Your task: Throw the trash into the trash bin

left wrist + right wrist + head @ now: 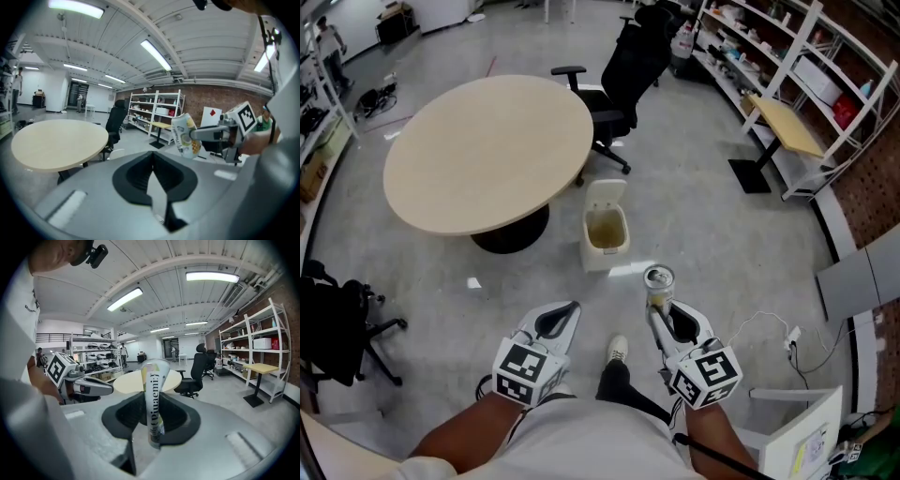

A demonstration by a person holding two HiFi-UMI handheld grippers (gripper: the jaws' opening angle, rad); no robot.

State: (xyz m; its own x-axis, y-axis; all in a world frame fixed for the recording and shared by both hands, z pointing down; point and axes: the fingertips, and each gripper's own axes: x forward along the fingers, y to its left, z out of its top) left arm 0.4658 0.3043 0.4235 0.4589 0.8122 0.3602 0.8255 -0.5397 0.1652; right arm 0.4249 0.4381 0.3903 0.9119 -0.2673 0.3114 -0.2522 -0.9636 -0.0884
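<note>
In the head view a white trash bin (605,232) stands on the grey floor with its lid (606,194) tipped back and its mouth open. My right gripper (657,307) is shut on a crushed drink can (658,279), held upright a short way nearer me than the bin and to its right. The right gripper view shows the can (153,399) pinched between the jaws. From the left gripper view the same can (186,136) shows off to the right. My left gripper (570,307) is shut and holds nothing, lower left of the bin.
A round beige table (487,150) stands just left of the bin. Behind the bin is a black office chair (623,75), and another chair (337,328) sits at the far left. Shelving (806,56) and a small desk (783,127) line the right side. Cables (769,328) lie on the floor at right.
</note>
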